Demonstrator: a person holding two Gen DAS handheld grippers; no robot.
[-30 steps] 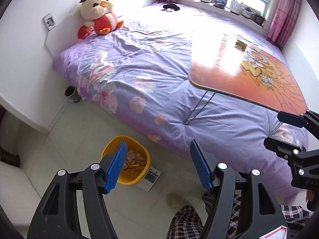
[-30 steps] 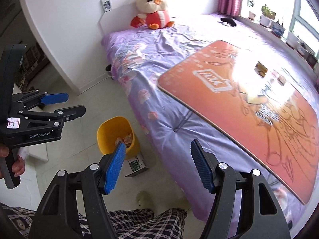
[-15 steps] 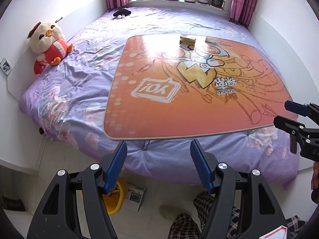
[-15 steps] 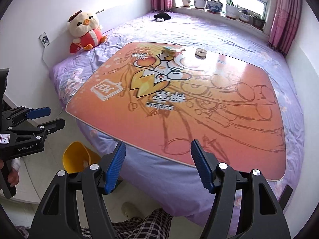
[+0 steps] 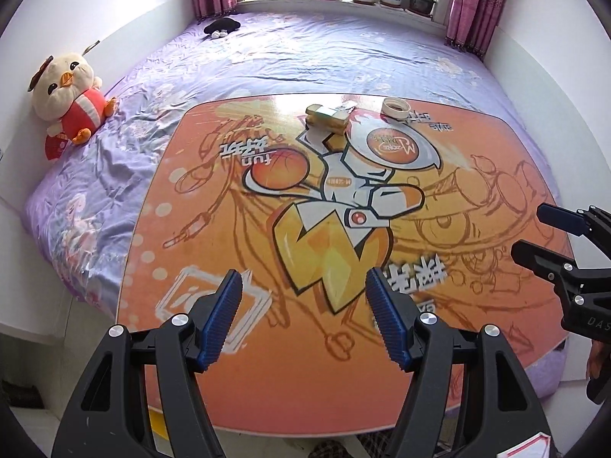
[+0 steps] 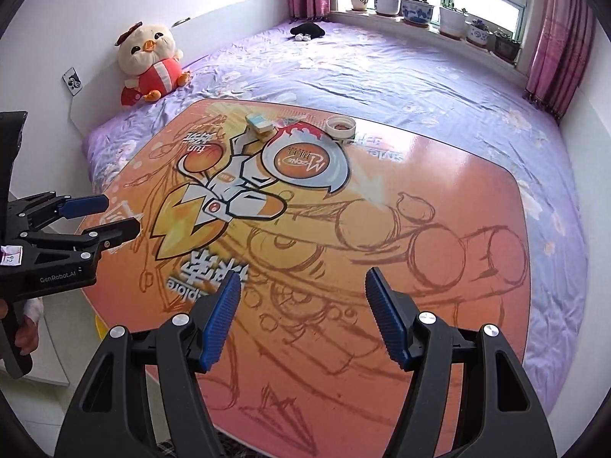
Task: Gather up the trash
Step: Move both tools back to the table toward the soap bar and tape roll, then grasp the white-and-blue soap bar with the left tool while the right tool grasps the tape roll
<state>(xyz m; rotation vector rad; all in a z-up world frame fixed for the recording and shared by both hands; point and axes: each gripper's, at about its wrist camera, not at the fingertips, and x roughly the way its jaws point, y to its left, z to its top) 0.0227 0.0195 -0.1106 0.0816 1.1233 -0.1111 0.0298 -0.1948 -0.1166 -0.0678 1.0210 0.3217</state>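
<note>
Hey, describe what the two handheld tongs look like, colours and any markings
Both tongs, left and right, have matte black plastic frames, silver screws and ribbed blue finger pads. The left body reads "GenRobot.AI" and carries a small white sticker. No cables visible.

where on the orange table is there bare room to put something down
Most of the orange table is bare: the whole near half in front of both tools, and its left and right edges. Only the far edge is crowded, where the small box and the white cup sit.
</note>
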